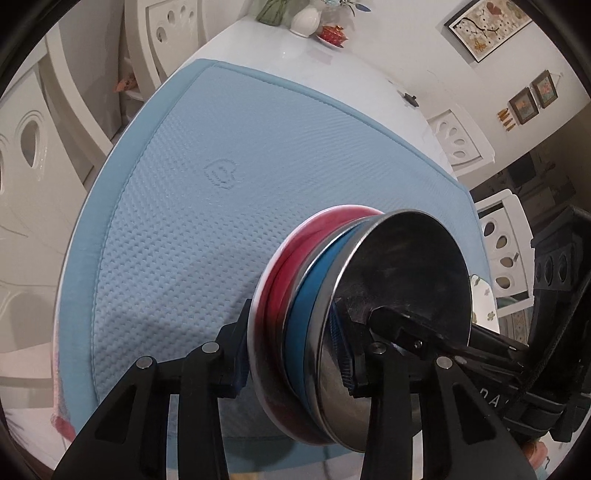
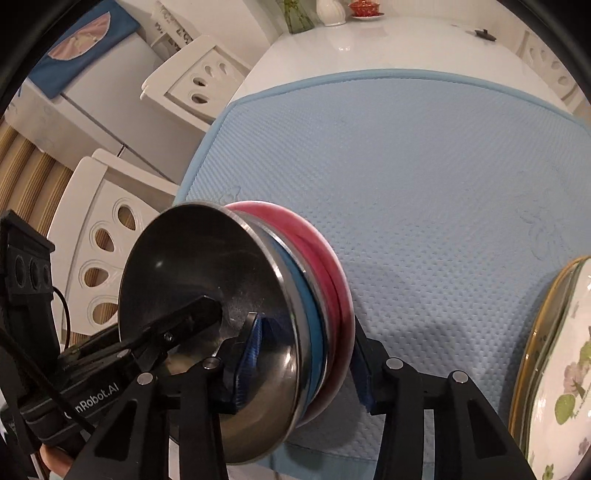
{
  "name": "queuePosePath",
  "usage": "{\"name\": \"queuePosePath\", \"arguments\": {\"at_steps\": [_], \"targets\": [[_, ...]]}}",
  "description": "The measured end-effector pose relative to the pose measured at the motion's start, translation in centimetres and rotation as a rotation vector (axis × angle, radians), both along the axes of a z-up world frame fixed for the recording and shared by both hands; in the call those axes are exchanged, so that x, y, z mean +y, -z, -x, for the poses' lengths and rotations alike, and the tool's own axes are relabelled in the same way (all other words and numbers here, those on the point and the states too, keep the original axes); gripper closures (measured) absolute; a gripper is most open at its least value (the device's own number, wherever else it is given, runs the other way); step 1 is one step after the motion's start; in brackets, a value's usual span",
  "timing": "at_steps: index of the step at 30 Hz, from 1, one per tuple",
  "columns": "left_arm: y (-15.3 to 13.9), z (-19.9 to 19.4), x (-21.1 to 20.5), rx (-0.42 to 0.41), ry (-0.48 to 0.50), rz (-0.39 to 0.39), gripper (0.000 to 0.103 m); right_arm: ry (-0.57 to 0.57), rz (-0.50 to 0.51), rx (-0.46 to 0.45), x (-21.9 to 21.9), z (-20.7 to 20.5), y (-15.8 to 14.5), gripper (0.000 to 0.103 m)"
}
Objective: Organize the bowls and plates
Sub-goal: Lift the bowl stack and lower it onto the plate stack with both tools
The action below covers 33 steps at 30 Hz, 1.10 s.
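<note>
A stack of three nested dishes hangs over the blue mat (image 1: 177, 192): a steel bowl (image 1: 399, 280) on top, a blue plate (image 1: 310, 299) under it, and a red plate (image 1: 284, 266) at the bottom. My left gripper (image 1: 295, 350) is shut on the stack's rim, one pad inside the bowl and one under the red plate. From the opposite side, my right gripper (image 2: 306, 365) is shut on the same stack, steel bowl (image 2: 199, 258), blue plate (image 2: 314, 339), red plate (image 2: 328, 258). Each view shows the other gripper's finger (image 1: 406, 328) (image 2: 188, 317) reaching into the bowl.
A white floral plate with a gold rim (image 2: 554, 350) lies on the mat at the right. The white table (image 1: 295, 55) carries a white vase (image 1: 306, 18) and a small red dish (image 1: 332, 35) at its far end. White chairs (image 2: 107, 236) stand around it.
</note>
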<state>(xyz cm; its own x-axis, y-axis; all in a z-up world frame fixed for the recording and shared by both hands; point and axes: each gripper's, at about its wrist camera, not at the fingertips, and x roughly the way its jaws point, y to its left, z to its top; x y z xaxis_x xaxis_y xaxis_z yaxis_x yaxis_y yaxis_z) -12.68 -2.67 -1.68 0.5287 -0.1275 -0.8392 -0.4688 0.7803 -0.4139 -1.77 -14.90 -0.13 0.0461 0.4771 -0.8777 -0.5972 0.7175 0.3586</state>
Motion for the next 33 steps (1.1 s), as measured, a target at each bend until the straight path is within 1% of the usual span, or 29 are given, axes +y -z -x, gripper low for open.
{"name": "queuePosePath", "arguments": {"at_steps": [2, 6, 10, 13, 15, 18, 21, 33], "targets": [[-0.4, 0.0, -0.3, 0.004, -0.004, -0.012, 0.068, 0.012, 0.000, 0.011, -0.2, -0.1, -0.4, 0.059], [-1.2, -0.1, -1.0, 0.007, -0.010, -0.020, 0.068, 0.046, 0.008, 0.072, -1.0, -0.7, -0.9, 0.059], [-2.9, -0.3, -2.2, -0.006, -0.010, -0.036, 0.068, 0.067, 0.001, 0.074, -1.9, -0.7, -2.2, 0.059], [-4.4, -0.7, -3.6, -0.014, 0.003, -0.050, 0.069, 0.091, -0.002, 0.107, -3.0, -1.1, -3.2, 0.059], [-5.2, -1.0, -4.4, -0.029, 0.008, -0.046, 0.069, 0.108, -0.010, 0.110, -4.0, -1.3, -4.1, 0.059], [-6.6, -1.5, -5.9, -0.059, 0.016, -0.038, 0.069, 0.121, -0.011, 0.085, -5.8, -1.4, -5.9, 0.059], [-8.0, -2.4, -7.8, -0.085, 0.034, -0.047, 0.069, 0.138, -0.011, 0.050, -8.0, -1.6, -7.8, 0.059], [-11.9, -7.1, -16.0, -0.163, 0.107, -0.049, 0.069, 0.224, -0.004, -0.035, -17.2, -3.7, -13.3, 0.059]]}}
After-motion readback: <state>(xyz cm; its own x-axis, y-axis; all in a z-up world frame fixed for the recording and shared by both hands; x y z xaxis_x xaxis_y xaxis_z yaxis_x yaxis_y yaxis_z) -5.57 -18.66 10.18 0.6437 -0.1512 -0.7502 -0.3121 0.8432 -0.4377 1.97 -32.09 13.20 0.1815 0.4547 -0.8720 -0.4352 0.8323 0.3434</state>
